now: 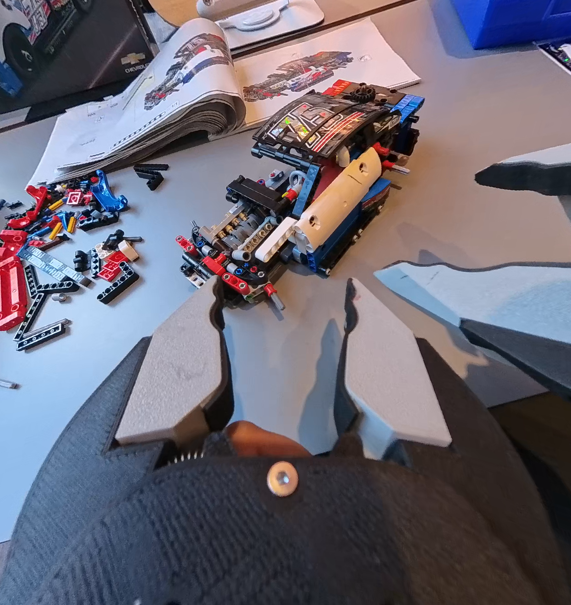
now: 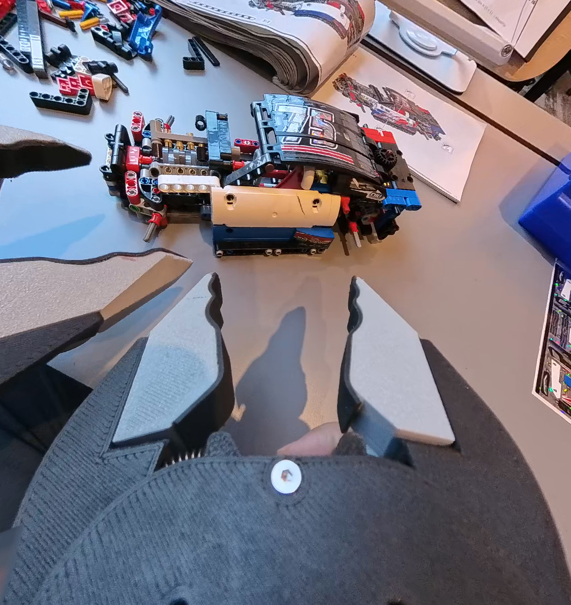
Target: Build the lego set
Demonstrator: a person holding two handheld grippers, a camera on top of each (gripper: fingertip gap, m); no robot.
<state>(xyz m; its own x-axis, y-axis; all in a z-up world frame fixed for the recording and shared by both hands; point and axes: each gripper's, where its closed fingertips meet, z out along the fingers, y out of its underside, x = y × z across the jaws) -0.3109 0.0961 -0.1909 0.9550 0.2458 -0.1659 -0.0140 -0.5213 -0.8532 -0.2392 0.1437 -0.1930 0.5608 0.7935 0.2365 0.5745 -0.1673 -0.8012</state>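
Note:
A half-built lego car (image 1: 310,203) with a black roof, a white side panel and a blue sill stands on the grey table; it also shows in the right wrist view (image 2: 271,183). My left gripper (image 1: 282,288) is open and empty, just in front of the car's bare front end. My right gripper (image 2: 284,284) is open and empty, a little short of the car's blue side. Each gripper shows in the other's view, the right one (image 1: 457,229) at the right edge and the left one (image 2: 140,206) at the left edge, both open.
A pile of loose lego pieces (image 1: 48,242) lies left of the car, also in the right wrist view (image 2: 64,42). An open instruction booklet (image 1: 179,98) lies behind. The set's box (image 1: 64,49) stands at the back left. A blue bin (image 2: 562,203) and a sticker sheet (image 2: 565,353) sit to the right.

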